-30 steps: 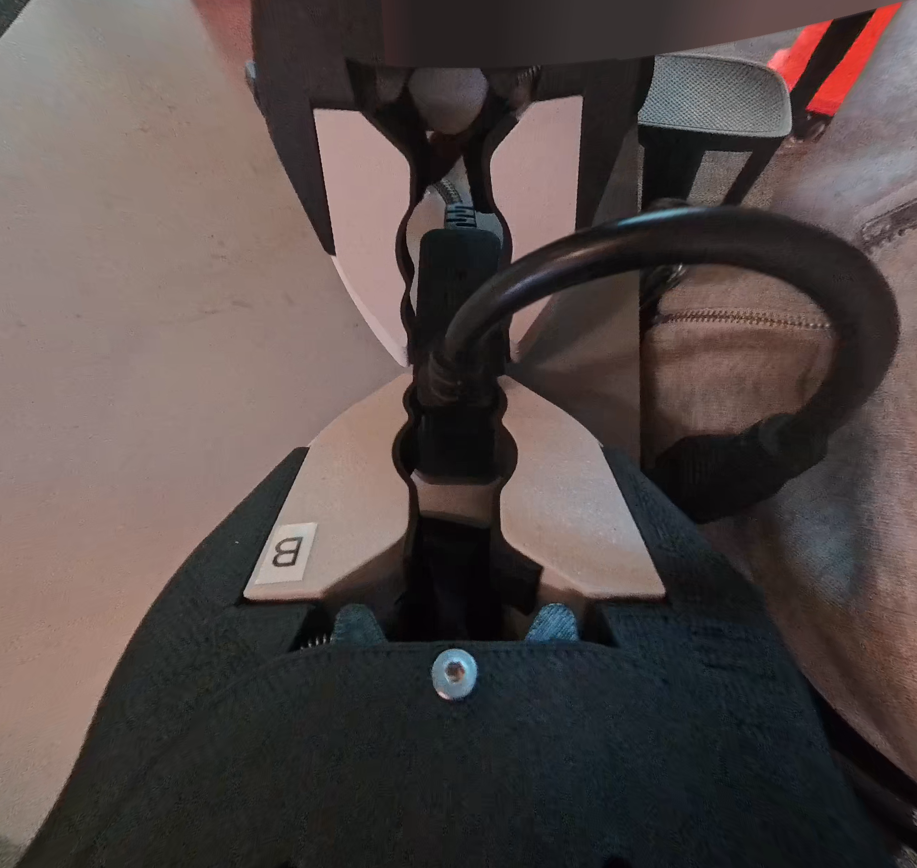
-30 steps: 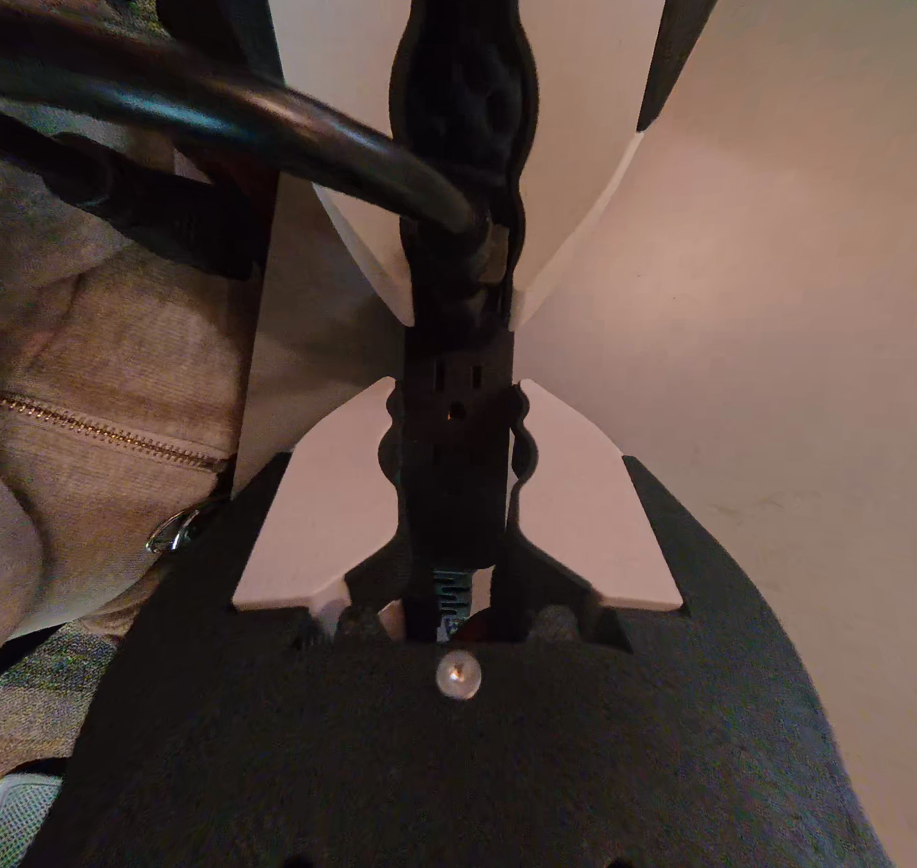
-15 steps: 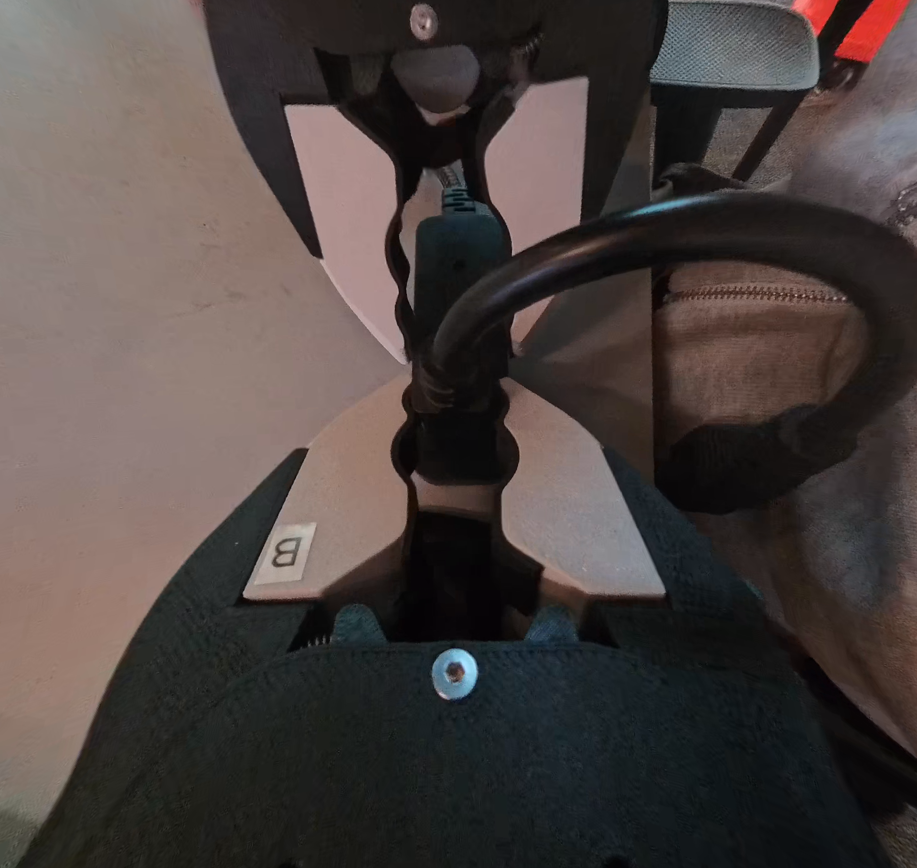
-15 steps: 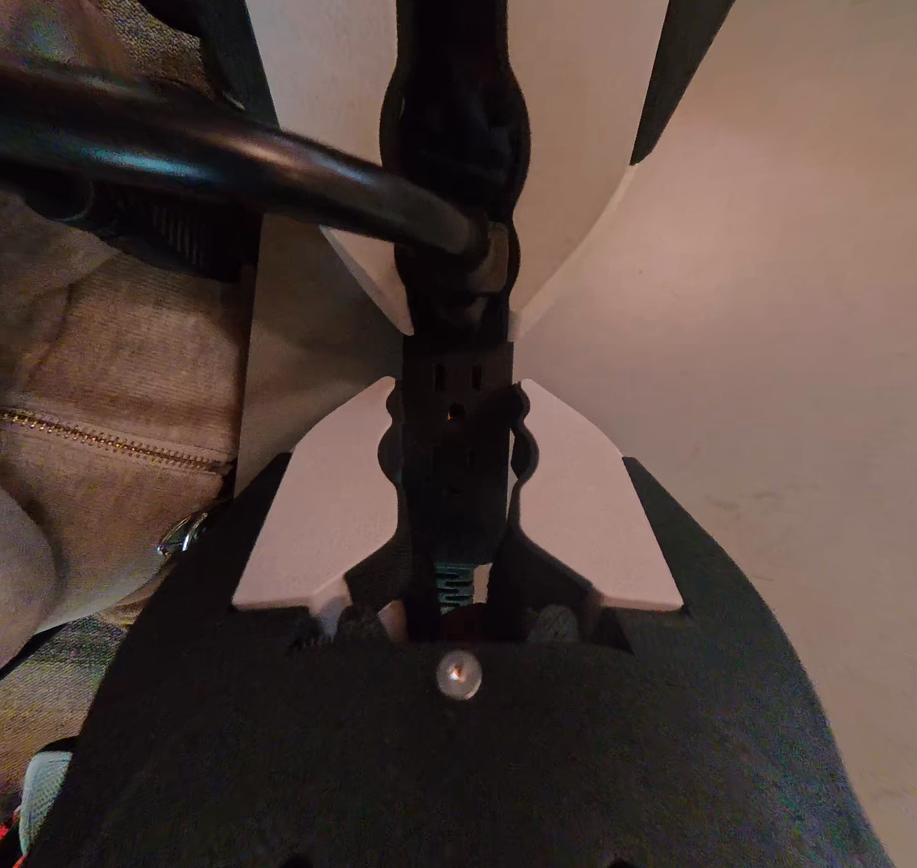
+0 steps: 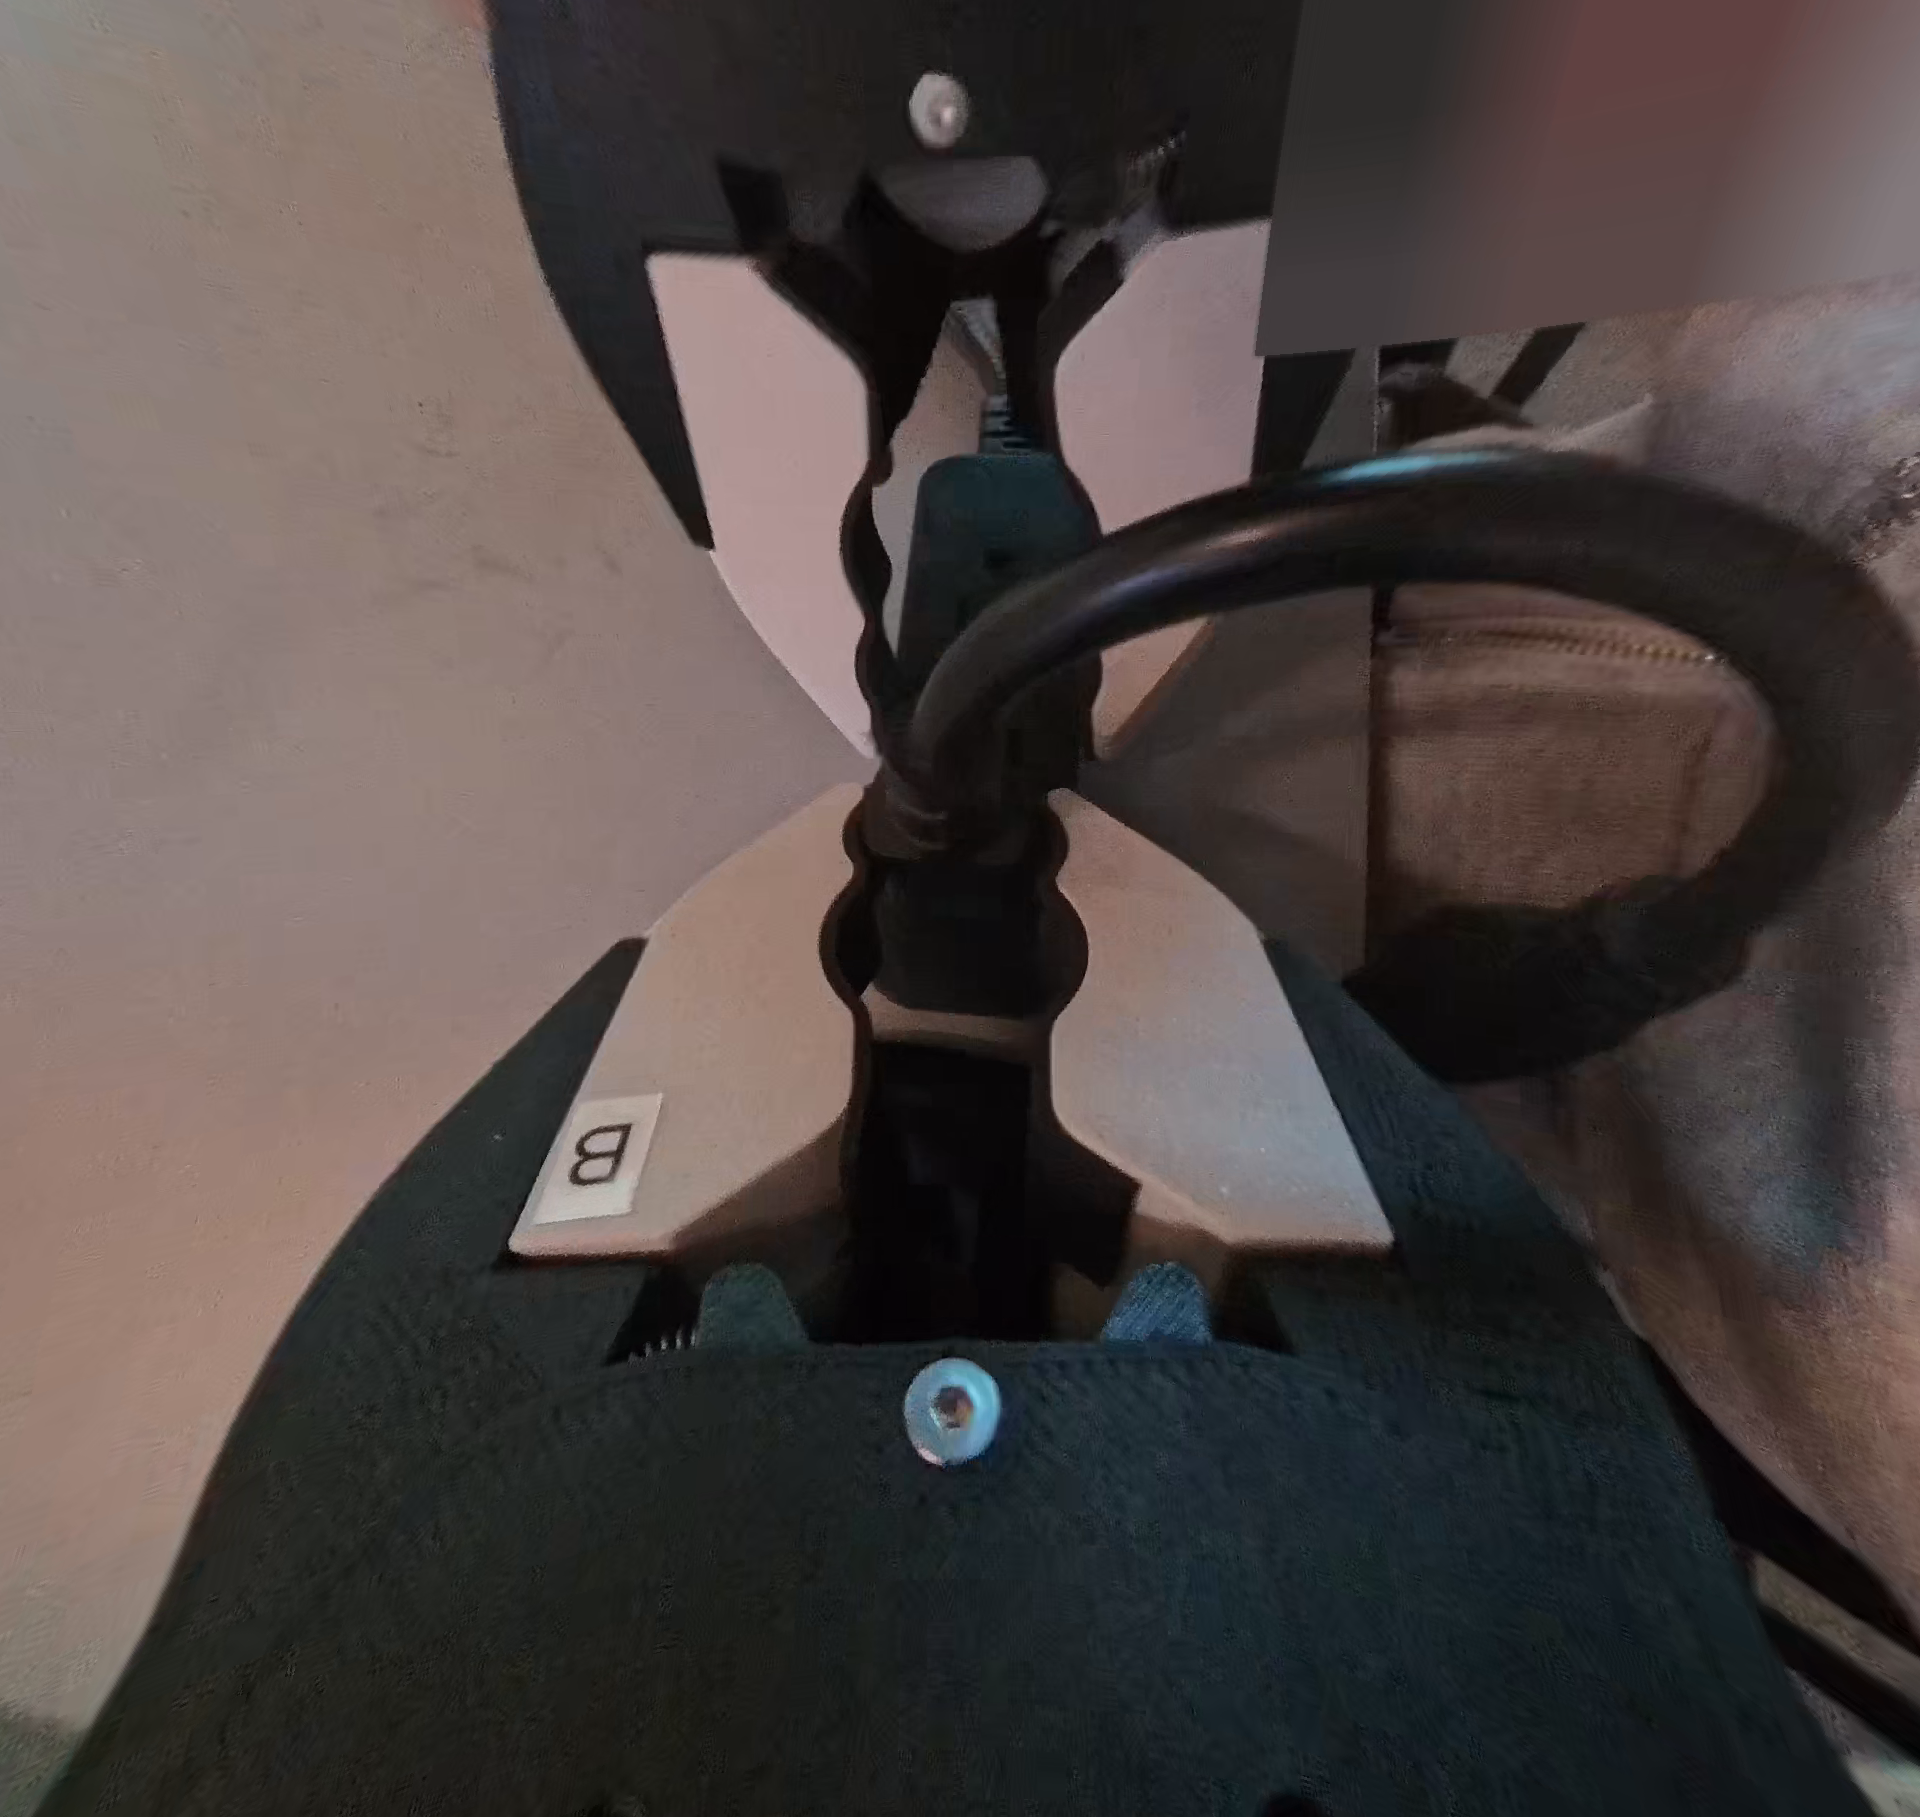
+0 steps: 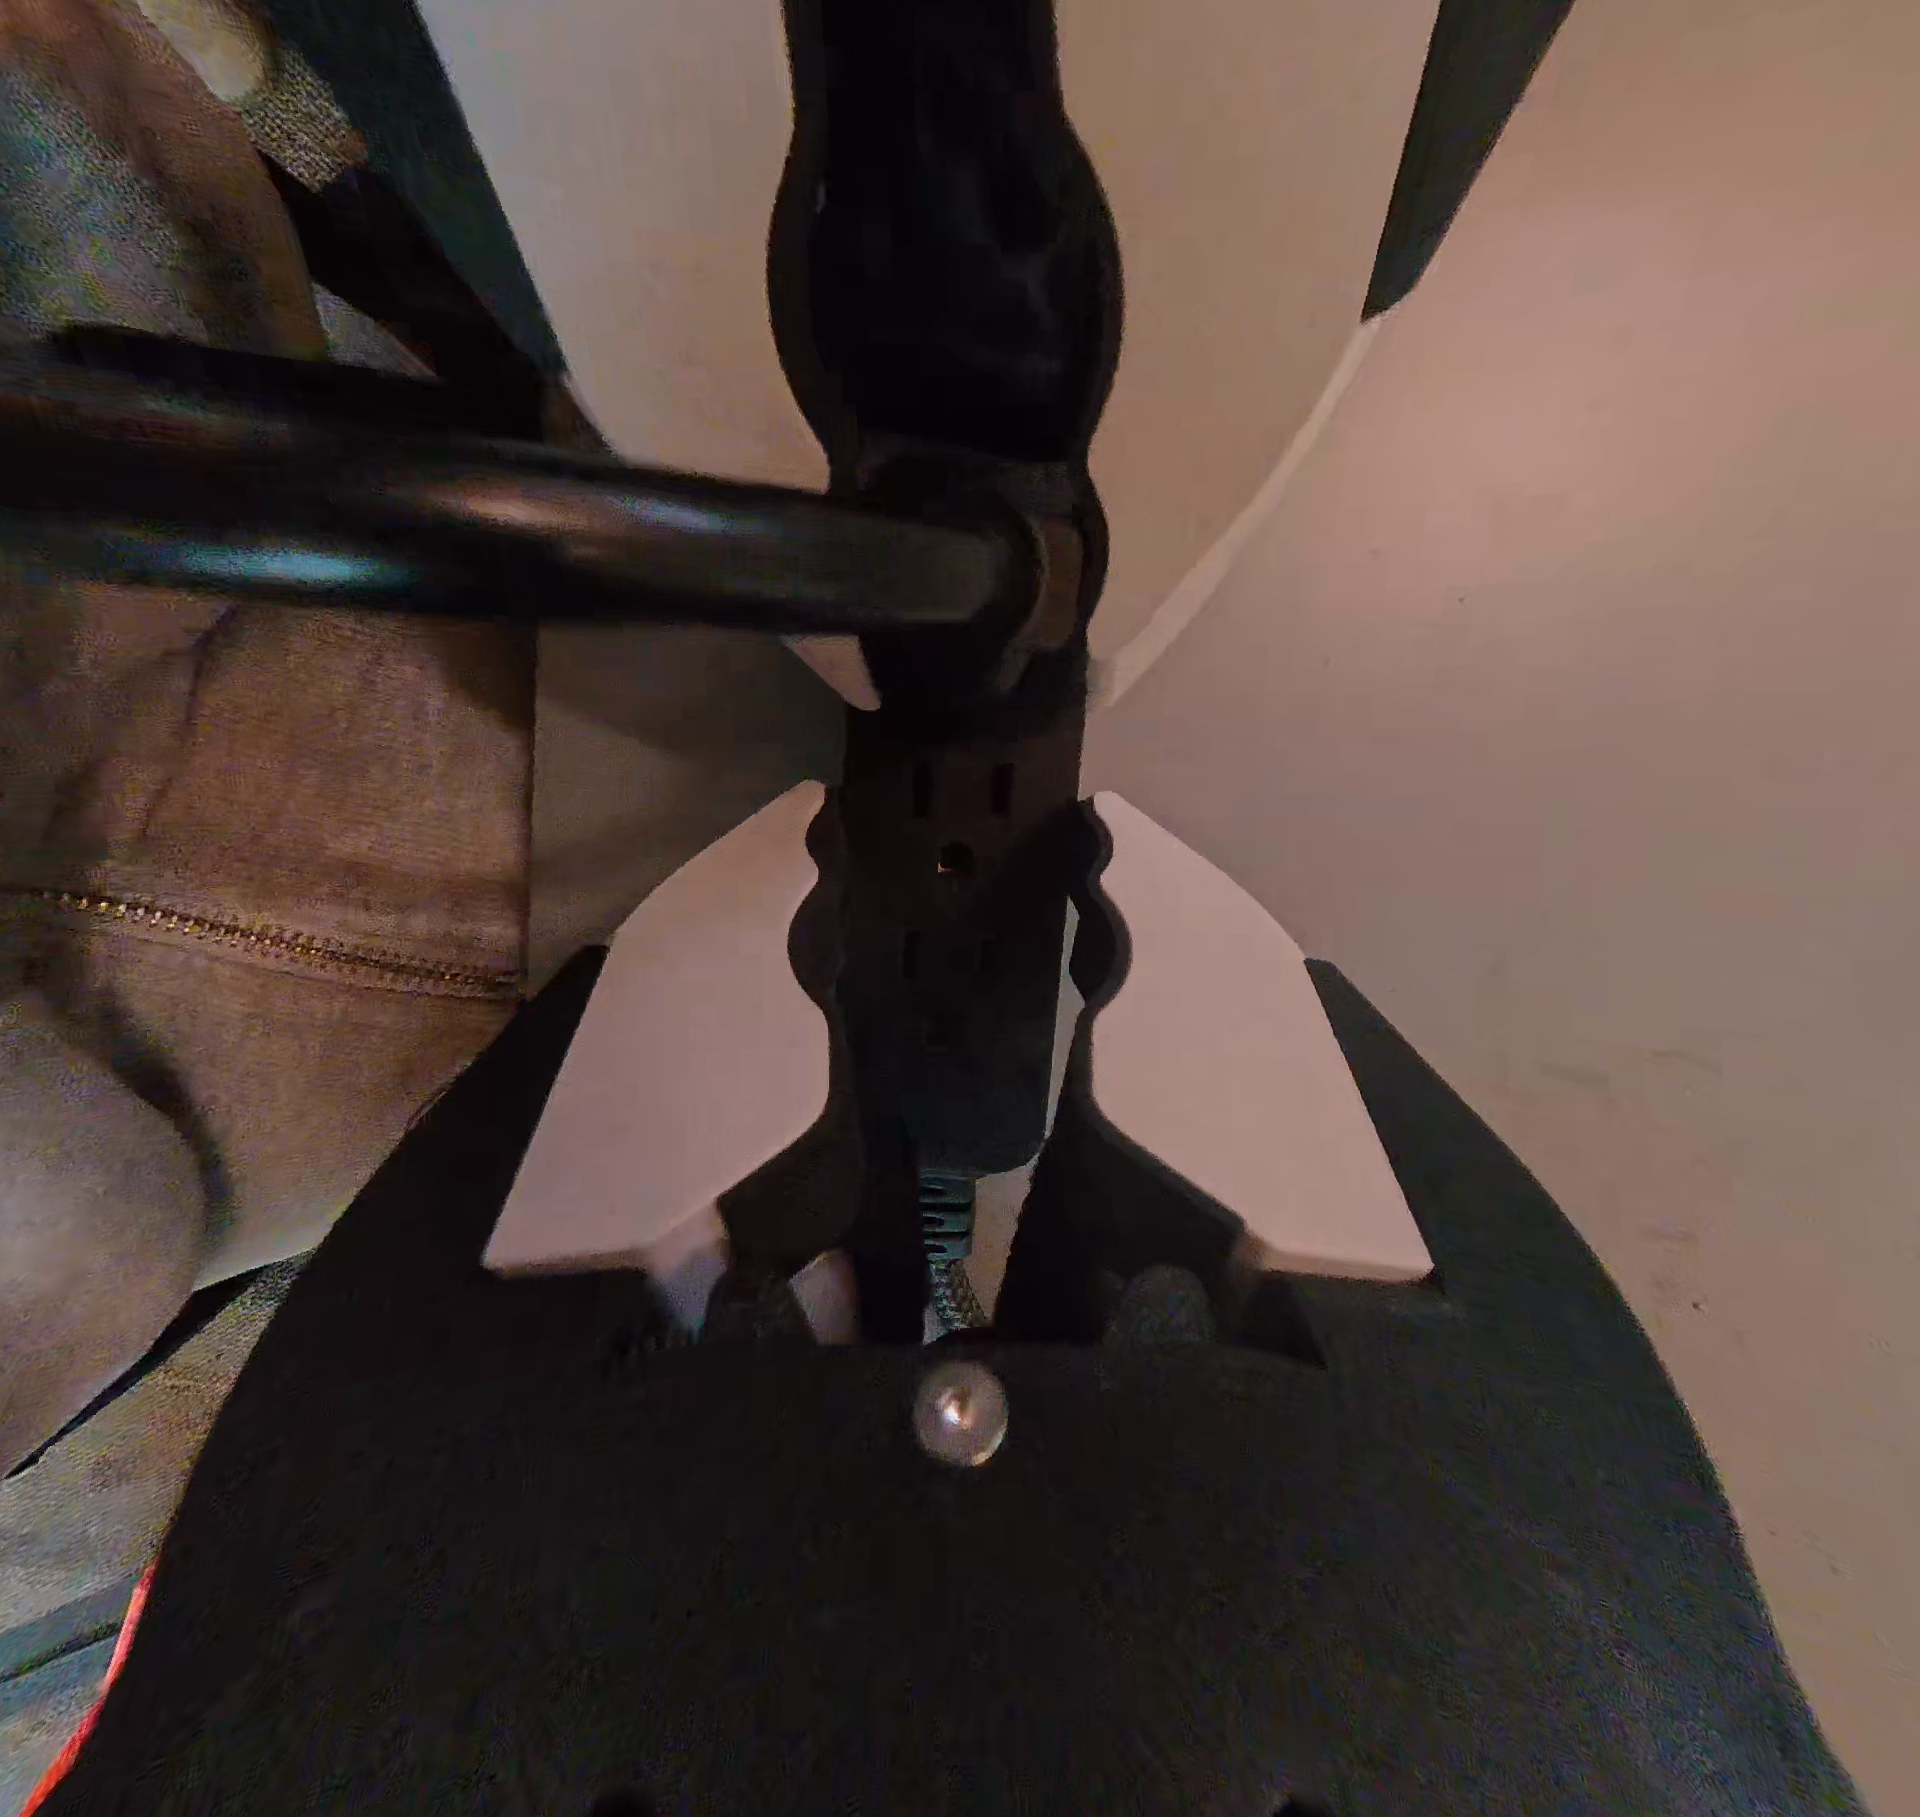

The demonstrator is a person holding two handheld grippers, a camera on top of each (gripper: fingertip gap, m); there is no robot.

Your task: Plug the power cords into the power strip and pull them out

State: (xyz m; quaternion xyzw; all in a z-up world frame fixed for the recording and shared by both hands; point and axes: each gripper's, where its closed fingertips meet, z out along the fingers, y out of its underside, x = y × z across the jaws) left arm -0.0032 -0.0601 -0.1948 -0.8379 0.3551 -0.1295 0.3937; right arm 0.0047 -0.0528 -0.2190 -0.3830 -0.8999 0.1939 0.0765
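A small white sticker point(image 5: 592, 1157) with one printed character sits on the left tool point(image 5: 956, 832).

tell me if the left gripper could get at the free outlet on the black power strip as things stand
Probably not. The left gripper is shut on the black plug, while the free outlet on the black power strip faces sideways between both grippers.

Plain pale surface point(image 5: 260, 624), perhaps floor.

Dim warm light; black parts lose detail, fisheye bends edges, glossy cord point(image 6: 520, 541) shows glare, slight blur.
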